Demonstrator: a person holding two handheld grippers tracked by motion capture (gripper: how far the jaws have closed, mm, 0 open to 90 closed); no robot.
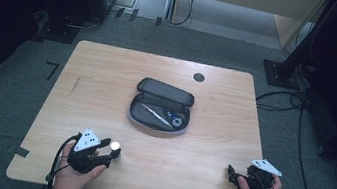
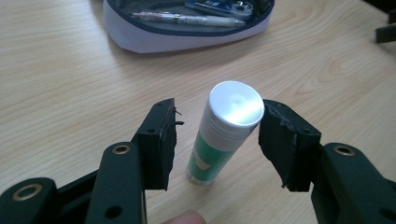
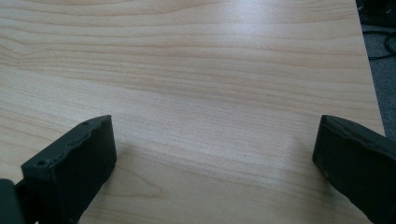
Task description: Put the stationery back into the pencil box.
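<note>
A glue stick (image 2: 219, 140) with a white cap and a green label stands upright on the wooden table (image 1: 108, 75), near the front left. My left gripper (image 2: 222, 119) straddles it. The pad on the right of that view sits against the cap, while the other pad stands a small gap away. In the high view the white cap (image 1: 115, 145) shows at the tip of the left gripper (image 1: 112, 151). My right gripper (image 1: 232, 176) rests near the front right corner, and its jaws (image 3: 215, 140) stand wide open over bare wood.
An open grey pencil case (image 1: 167, 92) lies at the table's middle, with a pen (image 1: 156, 115) and small blue items inside. Its near wall (image 2: 187, 39) shows beyond the glue stick. A dark round hole (image 1: 199, 77) marks the far edge. Cables lie on the floor at the right.
</note>
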